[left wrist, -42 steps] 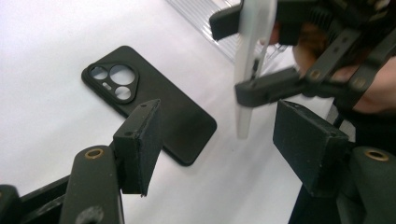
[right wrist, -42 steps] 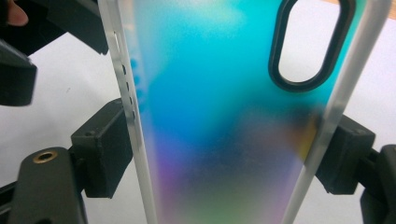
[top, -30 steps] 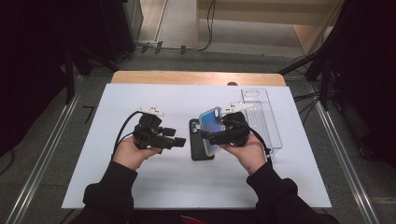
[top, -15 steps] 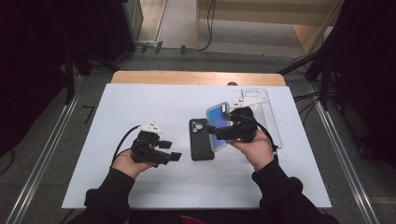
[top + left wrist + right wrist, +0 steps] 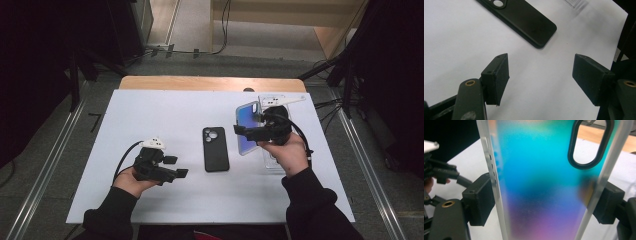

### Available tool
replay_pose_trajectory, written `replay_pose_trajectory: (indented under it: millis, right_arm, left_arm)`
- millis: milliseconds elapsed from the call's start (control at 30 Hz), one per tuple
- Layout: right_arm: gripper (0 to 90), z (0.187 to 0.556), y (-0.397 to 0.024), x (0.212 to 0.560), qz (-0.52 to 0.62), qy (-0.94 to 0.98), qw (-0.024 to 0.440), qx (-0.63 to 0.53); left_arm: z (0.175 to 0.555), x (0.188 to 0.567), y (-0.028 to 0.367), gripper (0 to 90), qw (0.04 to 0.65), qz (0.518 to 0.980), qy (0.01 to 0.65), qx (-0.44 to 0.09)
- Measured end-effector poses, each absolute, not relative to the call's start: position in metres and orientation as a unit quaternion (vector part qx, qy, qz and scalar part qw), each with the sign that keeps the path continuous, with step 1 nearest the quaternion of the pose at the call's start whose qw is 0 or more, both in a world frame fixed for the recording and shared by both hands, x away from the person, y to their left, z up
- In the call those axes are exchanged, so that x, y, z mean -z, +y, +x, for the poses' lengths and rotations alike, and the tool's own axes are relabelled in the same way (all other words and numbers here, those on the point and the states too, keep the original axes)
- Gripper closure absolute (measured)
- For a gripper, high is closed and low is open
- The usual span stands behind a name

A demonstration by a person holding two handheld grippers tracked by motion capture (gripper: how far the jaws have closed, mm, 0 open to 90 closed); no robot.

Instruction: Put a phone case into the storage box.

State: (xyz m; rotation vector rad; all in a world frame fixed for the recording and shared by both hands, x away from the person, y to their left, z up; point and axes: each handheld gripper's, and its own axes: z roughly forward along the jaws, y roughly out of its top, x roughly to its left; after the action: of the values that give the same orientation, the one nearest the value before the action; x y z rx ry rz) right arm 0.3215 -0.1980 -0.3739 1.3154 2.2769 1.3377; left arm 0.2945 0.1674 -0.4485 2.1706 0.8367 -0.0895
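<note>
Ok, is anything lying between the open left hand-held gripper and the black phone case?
Nothing visible: bare white table separates the left hand-held gripper from the black phone case, which lies flat just beyond its open jaws.

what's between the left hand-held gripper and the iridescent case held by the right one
In the high view, the black phone case lies on the white table between the left hand-held gripper and the iridescent case.
</note>
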Motion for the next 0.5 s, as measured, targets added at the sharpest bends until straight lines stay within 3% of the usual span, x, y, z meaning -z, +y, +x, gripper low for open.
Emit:
replay_pose_trajectory:
  millis: [500]
  right_arm:
    - [16.4, 0.332, -0.243, 0.359, 0.488, 0.731, 0.133, -0.458]
  left_arm:
    - [0.292, 0.453, 0.178, 29.4, 0.402, 0.844, 0.354, 0.036]
